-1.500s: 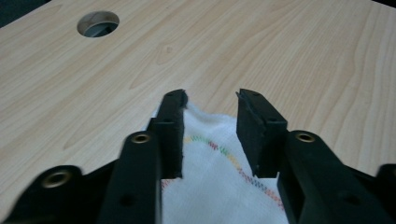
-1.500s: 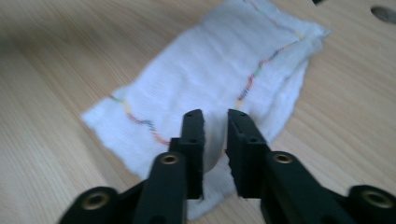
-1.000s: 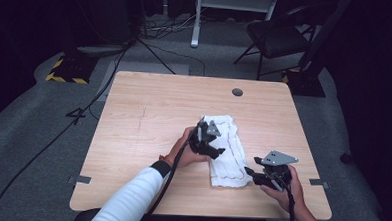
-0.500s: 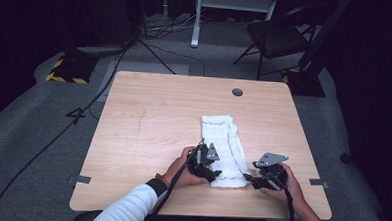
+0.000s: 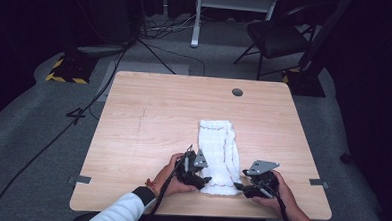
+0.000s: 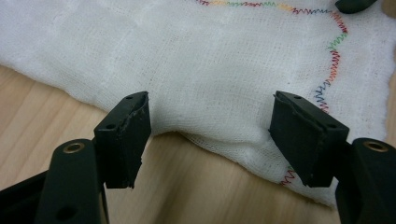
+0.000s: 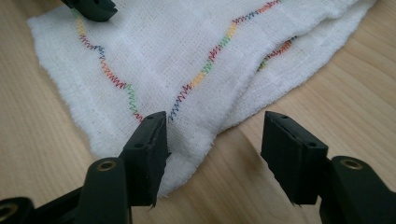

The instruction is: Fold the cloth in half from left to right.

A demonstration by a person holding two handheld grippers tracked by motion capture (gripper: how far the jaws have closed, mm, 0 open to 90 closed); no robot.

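A white cloth (image 5: 218,156) with a rainbow-stitched hem is lying folded lengthwise on the bench (image 5: 148,118), lower centre of the high view, its near end close to the bench's front edge. The left hand-held gripper (image 5: 199,179) is sitting at the cloth's lower left corner, jaws standing apart and straddling the cloth's edge in the left gripper view (image 6: 210,135), pads not pressing it. The right hand-held gripper (image 5: 240,186) is sitting at the lower right corner, jaws having just been opening and now apart, the cloth's corner (image 7: 187,154) lying between them, ungripped.
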